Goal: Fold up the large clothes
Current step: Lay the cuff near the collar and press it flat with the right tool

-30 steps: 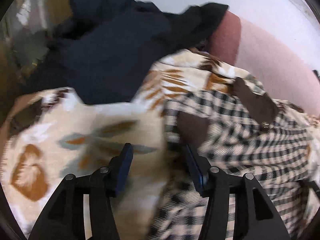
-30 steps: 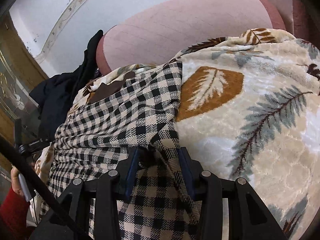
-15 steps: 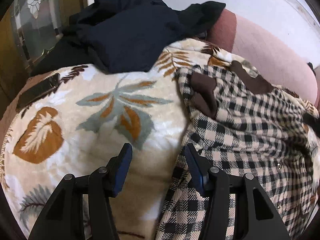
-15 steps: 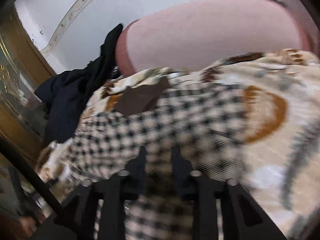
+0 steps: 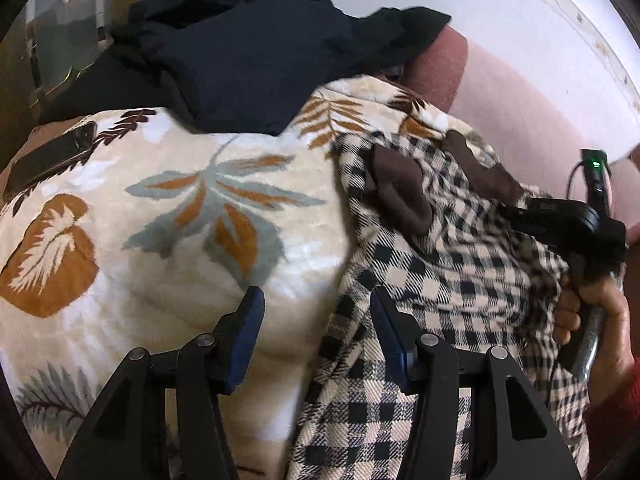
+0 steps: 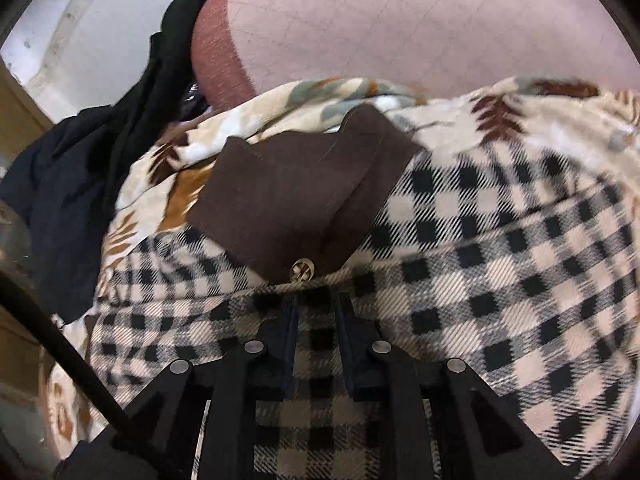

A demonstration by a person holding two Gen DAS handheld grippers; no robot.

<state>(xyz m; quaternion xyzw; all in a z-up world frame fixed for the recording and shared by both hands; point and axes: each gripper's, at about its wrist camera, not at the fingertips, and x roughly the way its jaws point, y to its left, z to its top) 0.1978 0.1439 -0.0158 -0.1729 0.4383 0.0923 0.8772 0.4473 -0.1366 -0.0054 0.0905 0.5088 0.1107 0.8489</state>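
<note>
A black-and-cream checked garment [image 5: 440, 280] with a brown collar [image 6: 296, 196] lies on a leaf-patterned blanket [image 5: 200, 208]. My right gripper [image 6: 318, 300] is shut on a fold of the checked cloth just below the collar's metal button [image 6: 302, 270]. In the left wrist view the right gripper [image 5: 560, 224] appears at the right edge, held by a hand [image 5: 592, 320]. My left gripper [image 5: 316, 312] is open over the garment's left edge. That edge runs between its fingers, and the pads do not press on it.
A dark navy garment [image 5: 260, 48] is heaped at the back left against the pink sofa back [image 6: 420, 20]. A dark phone [image 5: 48, 160] lies on the blanket at far left. A white wall stands behind the sofa.
The right gripper closed on the checked cloth and travelled with it up to the collar. Its hand came into the left wrist view. The left gripper shifted early, then held still.
</note>
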